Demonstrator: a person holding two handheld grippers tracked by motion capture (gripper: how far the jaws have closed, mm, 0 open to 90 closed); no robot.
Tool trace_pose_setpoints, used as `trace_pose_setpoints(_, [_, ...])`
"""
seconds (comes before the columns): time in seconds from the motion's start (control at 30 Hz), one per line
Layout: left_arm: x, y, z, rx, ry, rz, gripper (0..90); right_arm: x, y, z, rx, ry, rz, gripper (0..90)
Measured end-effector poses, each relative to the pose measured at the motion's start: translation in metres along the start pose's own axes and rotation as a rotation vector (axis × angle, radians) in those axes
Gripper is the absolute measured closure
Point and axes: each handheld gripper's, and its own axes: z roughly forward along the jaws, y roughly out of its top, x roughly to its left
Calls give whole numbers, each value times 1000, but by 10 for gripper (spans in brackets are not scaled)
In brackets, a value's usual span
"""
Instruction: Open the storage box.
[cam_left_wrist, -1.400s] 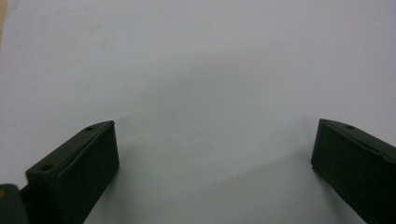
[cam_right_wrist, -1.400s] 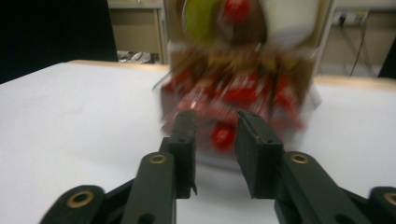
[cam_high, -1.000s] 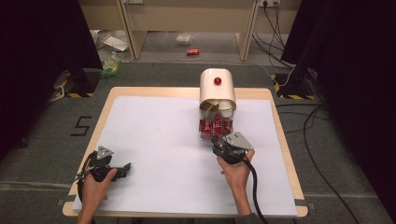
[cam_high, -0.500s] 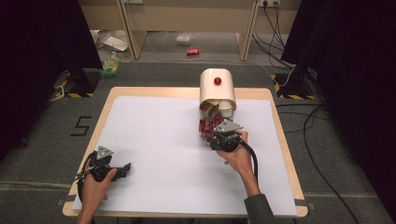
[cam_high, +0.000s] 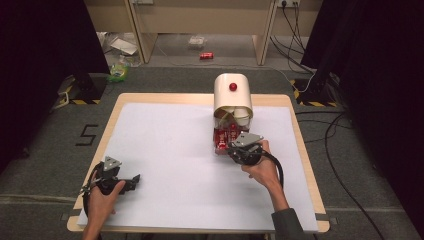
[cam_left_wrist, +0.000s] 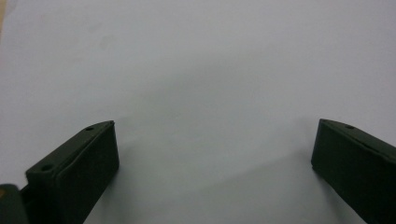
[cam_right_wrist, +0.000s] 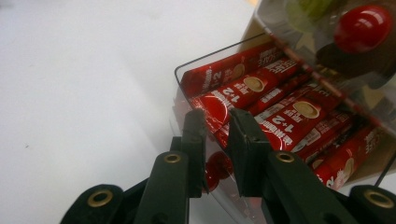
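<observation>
A cream dispenser box (cam_high: 232, 92) with a red knob (cam_right_wrist: 362, 28) stands at the table's back. Its clear front tray (cam_right_wrist: 180, 100) holds several red coffee sachets (cam_right_wrist: 285, 119). My right gripper (cam_high: 231, 148) is at the tray's near end. In the right gripper view, the right gripper (cam_right_wrist: 217, 116) has just been closing its jaws, and they now pinch the end of one red sachet (cam_right_wrist: 215, 108) at the tray's front wall. My left gripper (cam_high: 131, 181) rests at the table's front left, and in its own view the left gripper (cam_left_wrist: 215, 158) stands wide open over bare white surface.
The white table top (cam_high: 170, 145) has a wooden rim. Behind the table the floor carries cables, a red can (cam_high: 206, 55) and scattered litter. Dark curtains hang on both sides.
My right gripper moved forward to the tray's near end and its jaws narrowed onto a sachet. The left hand stayed where it was.
</observation>
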Motion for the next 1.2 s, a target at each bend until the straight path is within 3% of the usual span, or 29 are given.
trace_pose_setpoints(0.13, [0, 0, 0, 1, -2, -1, 1, 6, -6, -4, -10, 8, -10, 819])
trace_pose_setpoints(0.3, [0, 0, 0, 0, 1, 1, 1, 11, -15, -4, 20, 31, -13, 818])
trace_pose_setpoints(0.57, [0, 0, 0, -1, 2, 2, 1, 16, -24, -9, 14, 72, -8, 809])
trace_pose_setpoints(0.73, [0, 0, 0, 0, 1, 2, 1, 22, -27, -14, 12, 77, -24, 805])
trace_pose_setpoints(1.2, [0, 0, 0, -1, 3, 5, 1, 28, -35, -22, -20, 100, -12, 779])
